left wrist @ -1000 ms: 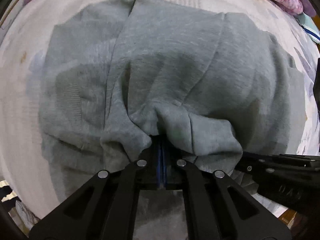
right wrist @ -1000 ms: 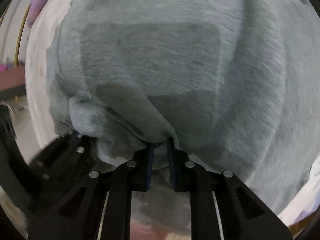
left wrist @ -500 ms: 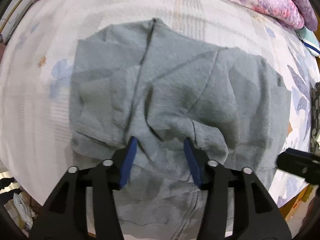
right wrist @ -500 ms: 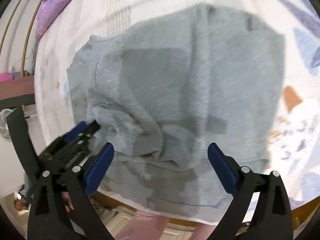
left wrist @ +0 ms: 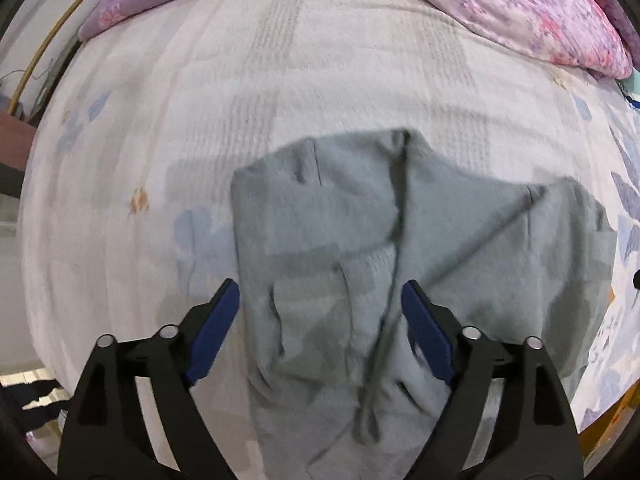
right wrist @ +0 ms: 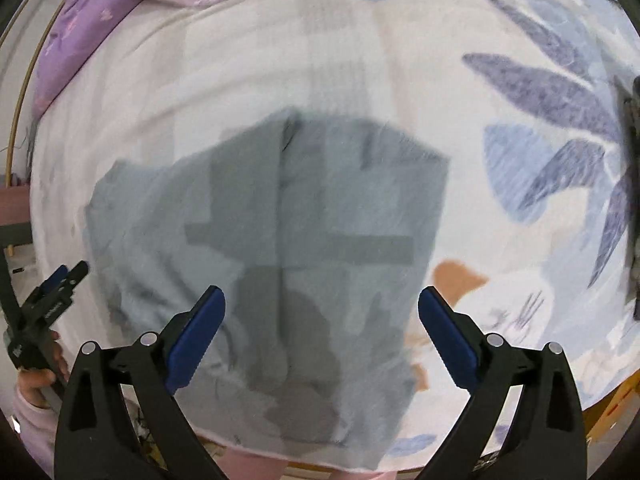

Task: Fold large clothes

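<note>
— Where's the garment [left wrist: 360, 248]?
— Flat on the bed [left wrist: 160, 128], folded and let go.
— Grippers?
— Left gripper [left wrist: 322, 330] and right gripper [right wrist: 320, 332] both spread wide now, pulled back above it; a second ago they pinched its cloth.

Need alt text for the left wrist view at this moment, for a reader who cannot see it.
A grey garment, partly folded and creased, lies on a pale floral bedsheet. The open left gripper, with blue pads, is above its near edge, holding nothing. A pink and purple floral quilt is bunched at the far side.
</note>
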Demonstrator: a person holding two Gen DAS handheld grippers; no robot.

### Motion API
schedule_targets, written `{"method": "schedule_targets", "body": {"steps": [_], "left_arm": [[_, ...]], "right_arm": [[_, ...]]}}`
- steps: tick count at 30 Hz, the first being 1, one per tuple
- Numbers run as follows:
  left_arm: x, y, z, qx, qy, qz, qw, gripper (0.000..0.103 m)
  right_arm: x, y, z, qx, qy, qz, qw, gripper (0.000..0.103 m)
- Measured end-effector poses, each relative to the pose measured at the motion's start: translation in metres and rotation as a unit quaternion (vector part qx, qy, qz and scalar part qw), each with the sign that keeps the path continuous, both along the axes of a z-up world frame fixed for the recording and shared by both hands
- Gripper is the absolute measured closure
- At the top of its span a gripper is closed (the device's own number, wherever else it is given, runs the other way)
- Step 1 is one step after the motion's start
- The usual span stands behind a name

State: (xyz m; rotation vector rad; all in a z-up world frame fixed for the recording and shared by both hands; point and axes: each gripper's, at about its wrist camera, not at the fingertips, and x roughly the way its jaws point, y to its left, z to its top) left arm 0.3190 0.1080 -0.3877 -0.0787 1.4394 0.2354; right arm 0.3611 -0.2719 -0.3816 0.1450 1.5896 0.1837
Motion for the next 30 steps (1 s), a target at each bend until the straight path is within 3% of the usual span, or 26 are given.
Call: {"method": "schedule_targets", "body": {"steps": [3, 9, 16, 20, 22, 24, 25, 26, 30], "left_arm": [[0.018, 0.015, -0.004, 0.001, 0.005, -0.009, 0.9999, 0.015], [0.059, 0.036, -0.026, -0.014, 0.020, -0.019, 0.9995, 0.015], [0.076, 0.060, -0.074, -0.060, 0.071, 0.009, 0.9956, 0.019], [0.072, 0.069, -0.087, -0.084, 0.056, 0.025, 0.9946, 0.024], [0.069, 0.068, -0.083, -0.079, 0.054, 0.013, 0.9954, 0.040], [0.066, 0.072, -0.075, -0.114, 0.050, 0.013, 0.9921, 0.079], [0.065, 0.074, -0.073, -0.134, 0.050, 0.019, 0.9896, 0.093], [0.063, 0.075, -0.069, -0.145, 0.050, 0.025, 0.9878, 0.093], [0.058, 0.066, -0.052, -0.129, 0.051, 0.015, 0.9902, 0.094]], "right_arm": [[0.020, -0.006, -0.003, -0.010, -0.020, 0.006, 1.000, 0.009], [0.044, -0.011, -0.001, 0.017, -0.069, 0.028, 0.997, 0.009], [0.061, -0.022, -0.013, 0.009, -0.070, 0.021, 0.997, 0.009], [0.066, -0.031, -0.024, 0.004, -0.059, 0.007, 0.998, 0.009], [0.068, -0.034, -0.030, -0.003, -0.050, 0.002, 0.999, 0.009], [0.070, -0.036, -0.035, -0.003, -0.042, 0.001, 0.999, 0.009], [0.072, -0.036, -0.036, -0.002, -0.040, 0.003, 0.999, 0.010], [0.074, -0.035, -0.038, -0.005, -0.035, 0.008, 0.999, 0.010], [0.084, -0.031, -0.045, -0.011, -0.021, 0.041, 0.999, 0.010]]}}
